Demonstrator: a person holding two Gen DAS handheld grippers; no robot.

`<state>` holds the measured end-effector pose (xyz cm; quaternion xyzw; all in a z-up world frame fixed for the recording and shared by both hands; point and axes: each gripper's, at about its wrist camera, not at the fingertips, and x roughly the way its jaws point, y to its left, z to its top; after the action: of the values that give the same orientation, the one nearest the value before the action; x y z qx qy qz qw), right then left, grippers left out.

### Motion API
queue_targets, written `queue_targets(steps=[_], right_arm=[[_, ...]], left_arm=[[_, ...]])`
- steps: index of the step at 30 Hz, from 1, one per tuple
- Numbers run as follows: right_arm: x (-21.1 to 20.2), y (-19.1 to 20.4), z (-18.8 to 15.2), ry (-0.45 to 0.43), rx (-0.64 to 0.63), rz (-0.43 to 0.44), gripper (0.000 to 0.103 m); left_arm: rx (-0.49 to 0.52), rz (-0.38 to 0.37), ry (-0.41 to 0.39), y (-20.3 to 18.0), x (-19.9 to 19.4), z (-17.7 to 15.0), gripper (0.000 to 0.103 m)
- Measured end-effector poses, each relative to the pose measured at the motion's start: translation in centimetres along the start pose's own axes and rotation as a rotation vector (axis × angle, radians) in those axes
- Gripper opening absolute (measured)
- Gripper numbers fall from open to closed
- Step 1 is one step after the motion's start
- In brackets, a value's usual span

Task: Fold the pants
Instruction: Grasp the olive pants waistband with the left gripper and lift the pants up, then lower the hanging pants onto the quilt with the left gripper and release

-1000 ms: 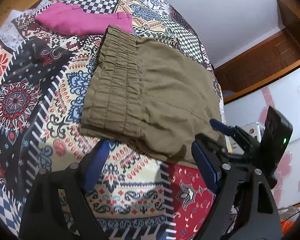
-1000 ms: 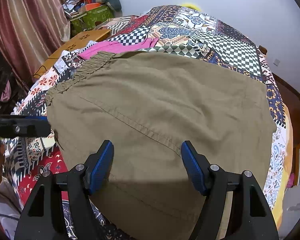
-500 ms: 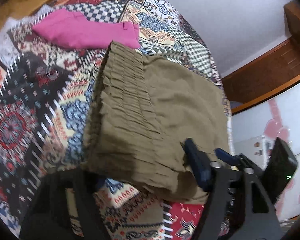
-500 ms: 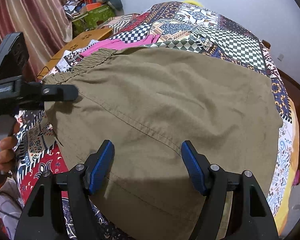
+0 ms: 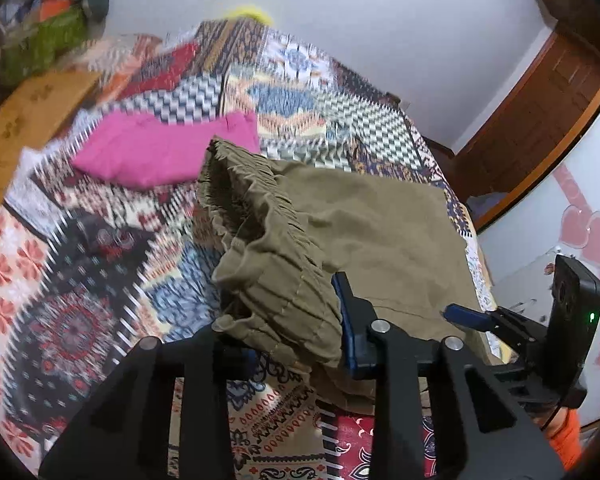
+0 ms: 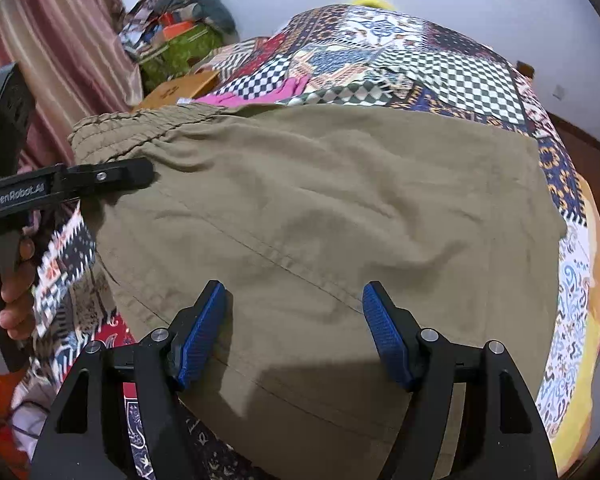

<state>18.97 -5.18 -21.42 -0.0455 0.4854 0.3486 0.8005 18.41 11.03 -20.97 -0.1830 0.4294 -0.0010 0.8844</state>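
Observation:
Olive-brown pants (image 6: 320, 208) lie folded on a patterned bedspread, their gathered elastic waistband (image 5: 260, 240) at the left. My left gripper (image 5: 296, 340) is shut on the near corner of the waistband and holds it lifted and bunched; it also shows from the side in the right wrist view (image 6: 112, 176). My right gripper (image 6: 294, 332) is open, its blue pads (image 6: 198, 336) resting over the near edge of the pants; it shows in the left wrist view (image 5: 468, 318) at the right.
A folded pink garment (image 5: 160, 148) lies beyond the waistband. The patchwork bedspread (image 6: 400, 64) covers the bed. A wooden board (image 5: 24, 128) and a clutter pile (image 6: 180, 40) sit at the far left; a wooden door (image 5: 540, 112) is at the right.
My left gripper closed on the waistband corner and lifted it up off the bed, bunching the fabric. My right gripper stayed open over the near edge.

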Motion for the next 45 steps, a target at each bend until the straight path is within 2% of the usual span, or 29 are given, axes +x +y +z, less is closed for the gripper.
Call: queue_targets(steps=[8,11,15,19,29,33,37,45], right_arm=[[-2.0,-2.4,-0.8,-0.032,0.055,-0.046,0.068],[-1.9,-2.7,-1.4,-0.017,0.059,-0.055,0.068],[-1.4,-2.2,-2.1,0.010,0.044,-0.039,0.068],[-0.9,-2.0,-2.2,0.021,0.037,-0.024,0.068],[-1.1,-2.1,-2.6,0.011,0.059,0.002,0.068],[-2.0,-2.5,-2.7,-0.015,0.076,0.007,0.068],[-3.9,-3.9,-3.2,-0.057,0.096,-0.030,0.068],[-6.4,-7.2,-4.8,-0.098,0.176,-0.091,0.068]], left_arm=[[0.182,0.199,-0.168,-2.4,-4.6,0.2,0.030],[0.220,0.251,-0.203,-2.7,-5.7,0.1,0.030],[0.253,0.284,-0.220,-2.9,-6.5,-0.1,0.030],[0.288,0.281,-0.228,-4.3,-6.6,-0.1,0.030],[0.421,0.207,-0.259,-10.3,-5.9,0.3,0.029],[0.455,0.173,-0.244,-12.4,-5.1,0.4,0.028],[0.474,0.137,-0.223,-13.9,-4.4,0.3,0.028],[0.516,0.049,-0.129,-16.5,-2.2,-0.1,0.028]])
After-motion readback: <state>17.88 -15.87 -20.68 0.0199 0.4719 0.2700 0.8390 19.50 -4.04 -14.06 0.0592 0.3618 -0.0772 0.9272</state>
